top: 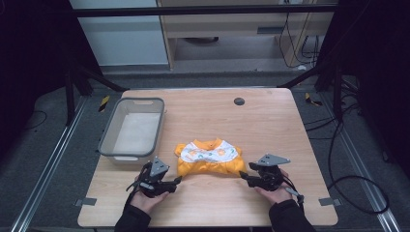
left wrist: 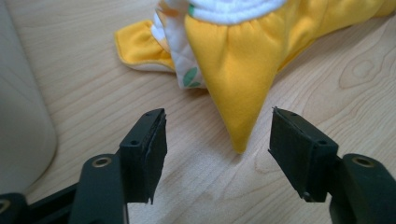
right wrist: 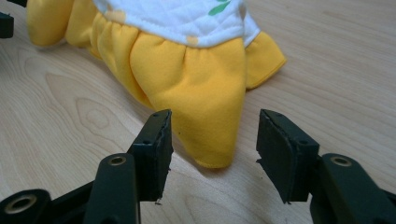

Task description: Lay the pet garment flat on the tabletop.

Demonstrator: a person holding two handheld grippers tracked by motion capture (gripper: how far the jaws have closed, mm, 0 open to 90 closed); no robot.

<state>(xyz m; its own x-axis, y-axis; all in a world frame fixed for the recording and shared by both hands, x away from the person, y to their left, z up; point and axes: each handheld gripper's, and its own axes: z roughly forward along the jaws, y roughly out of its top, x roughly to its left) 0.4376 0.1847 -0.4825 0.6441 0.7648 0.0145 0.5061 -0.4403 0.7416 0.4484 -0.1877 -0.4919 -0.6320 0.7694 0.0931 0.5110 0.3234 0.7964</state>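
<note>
In the high view, a small yellow fleece garment with a white quilted printed top (top: 209, 157) lies flat on the pale wooden table (top: 270, 116), its long axis running left to right across the near half. The left gripper (top: 177, 181) sits just off its lower left corner and the right gripper (top: 243, 175) just off its lower right corner, each pointing inward, so each hand is nearest its own corner. A grey plastic basin (top: 131, 128) stands beside the garment, on the left.

In the left gripper view, the jaws stand apart and the garment's pointed yellow corner (left wrist: 240, 140) lies on the table ahead of the pads, reaching toward the gap between them, untouched.

In the right gripper view, the jaws are likewise apart, and a rounded yellow corner (right wrist: 212, 156) reaches into the gap without pad contact. Judging from this, each gripper needs only a short advance along its own axis before closing.
</note>
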